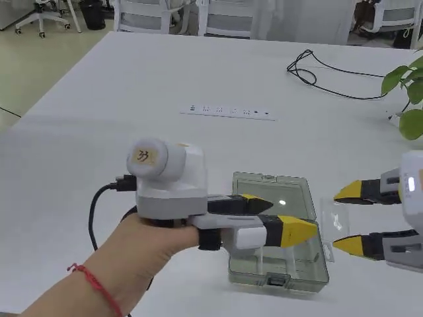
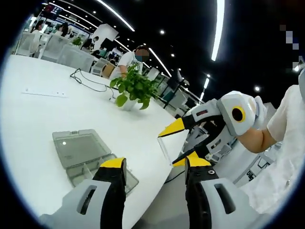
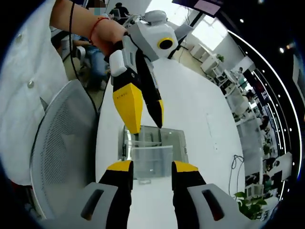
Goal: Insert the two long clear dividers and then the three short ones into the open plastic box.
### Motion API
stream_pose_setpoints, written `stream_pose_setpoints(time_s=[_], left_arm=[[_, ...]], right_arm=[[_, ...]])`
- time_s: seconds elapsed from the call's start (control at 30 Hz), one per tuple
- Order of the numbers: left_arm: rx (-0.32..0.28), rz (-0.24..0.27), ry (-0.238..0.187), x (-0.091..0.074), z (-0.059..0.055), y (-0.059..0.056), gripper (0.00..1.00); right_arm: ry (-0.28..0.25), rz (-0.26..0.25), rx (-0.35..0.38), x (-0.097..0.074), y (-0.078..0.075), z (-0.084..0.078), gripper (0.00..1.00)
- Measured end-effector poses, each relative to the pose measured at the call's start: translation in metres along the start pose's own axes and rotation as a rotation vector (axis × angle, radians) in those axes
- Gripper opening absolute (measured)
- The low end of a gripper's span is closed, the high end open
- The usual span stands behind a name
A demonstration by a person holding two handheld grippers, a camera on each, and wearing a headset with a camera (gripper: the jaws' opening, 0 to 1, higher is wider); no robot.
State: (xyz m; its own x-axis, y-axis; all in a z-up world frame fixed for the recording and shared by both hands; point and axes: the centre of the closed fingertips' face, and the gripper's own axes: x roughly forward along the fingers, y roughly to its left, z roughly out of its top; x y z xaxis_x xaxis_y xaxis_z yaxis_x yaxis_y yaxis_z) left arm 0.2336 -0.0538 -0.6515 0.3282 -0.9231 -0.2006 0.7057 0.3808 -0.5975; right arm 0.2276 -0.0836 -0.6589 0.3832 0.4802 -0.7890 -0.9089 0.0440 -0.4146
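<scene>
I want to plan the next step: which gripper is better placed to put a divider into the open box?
Right. The right gripper has a clear divider between its jaws beside the box; the left gripper is open and empty.

the box (image 1: 291,188) reads to me as smoky clear plastic, glossy. the divider (image 3: 152,160) is clear, shiny plastic. the table (image 1: 132,79) looks smooth, matt white. the left gripper (image 1: 292,214) and right gripper (image 1: 335,219) have satin white plastic shells.

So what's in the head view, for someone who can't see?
A hand holds the left gripper over an open plastic box on a white table. At the right, the right gripper holds a clear divider between its jaws.
</scene>
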Motion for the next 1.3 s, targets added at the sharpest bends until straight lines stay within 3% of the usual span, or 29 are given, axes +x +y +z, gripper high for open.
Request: stream_pose_setpoints(time_s=[0.17, 0.4, 0.73, 1.3], left_arm=[[-0.054, -0.031, 0.007, 0.008, -0.004, -0.009, 0.33], [-0.11, -0.05, 0.017, 0.014, -0.009, -0.014, 0.18], [-0.133, -0.074, 0.023, 0.017, -0.011, -0.018, 0.03], [-0.136, -0.08, 0.024, 0.018, -0.015, -0.018, 0.0]], right_arm=[[0.014, -0.024, -0.014, 0.001, 0.0, 0.007, 0.33], [0.013, -0.031, -0.024, 0.0, 0.001, 0.015, 0.33], [0.018, -0.025, -0.033, 0.0, 0.004, 0.019, 0.33], [0.016, -0.018, -0.05, 0.001, 0.007, 0.019, 0.33]])
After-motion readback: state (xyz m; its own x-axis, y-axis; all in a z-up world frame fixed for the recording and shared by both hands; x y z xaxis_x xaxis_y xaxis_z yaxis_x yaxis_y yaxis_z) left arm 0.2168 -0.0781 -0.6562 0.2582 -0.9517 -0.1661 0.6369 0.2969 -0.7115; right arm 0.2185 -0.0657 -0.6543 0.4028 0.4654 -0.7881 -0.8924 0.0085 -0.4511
